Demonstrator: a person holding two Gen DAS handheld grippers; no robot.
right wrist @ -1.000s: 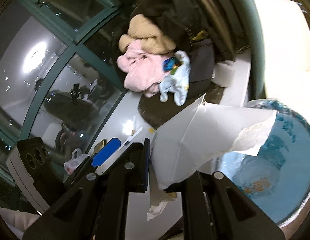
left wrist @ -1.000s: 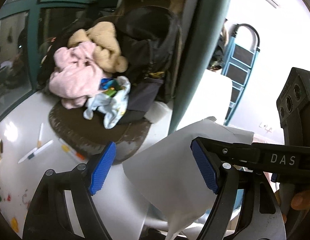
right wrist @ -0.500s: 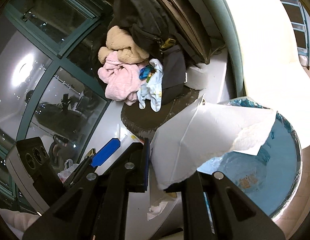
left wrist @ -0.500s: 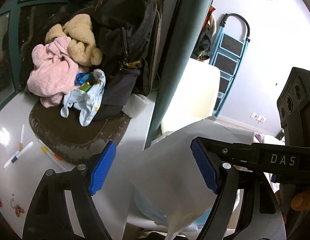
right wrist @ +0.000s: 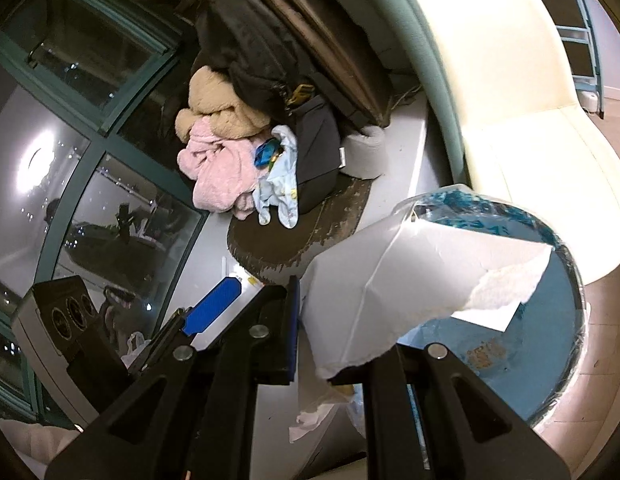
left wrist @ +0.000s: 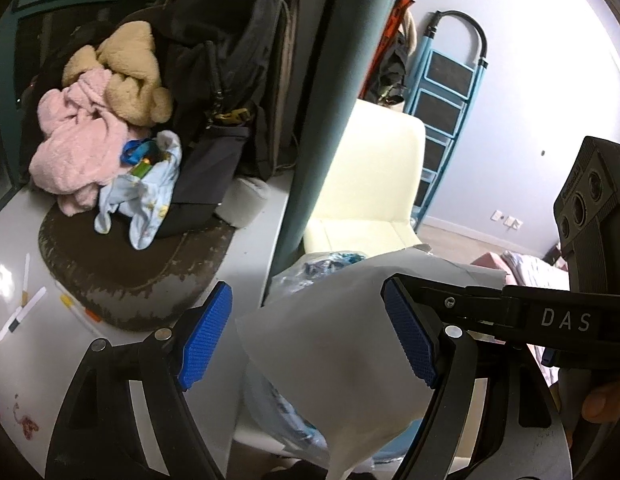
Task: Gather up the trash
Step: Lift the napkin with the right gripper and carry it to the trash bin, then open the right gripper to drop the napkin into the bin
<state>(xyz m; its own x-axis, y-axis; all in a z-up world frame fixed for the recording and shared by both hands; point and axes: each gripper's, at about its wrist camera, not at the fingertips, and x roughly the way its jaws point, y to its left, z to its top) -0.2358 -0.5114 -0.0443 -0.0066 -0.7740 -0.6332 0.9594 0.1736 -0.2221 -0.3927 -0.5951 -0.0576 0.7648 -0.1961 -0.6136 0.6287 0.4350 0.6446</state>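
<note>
A cream chair [right wrist: 522,120] stood at one o'clock, above a bin lined with a blue bag [right wrist: 550,360] at four o'clock. The torn white paper [right wrist: 410,276] hung over the bin's rim, clamped in the right gripper [right wrist: 310,364]. The left gripper [left wrist: 310,344] stood with its blue pads [left wrist: 204,344] apart, gripping nothing.

A lived-in room at home, by a night-dark window.
Ahead of the grippers: heaped pink clothing [left wrist: 76,152], a black backpack [left wrist: 226,64]; to the right a cream armchair [left wrist: 374,184] and blue stepladder [left wrist: 450,92].
</note>
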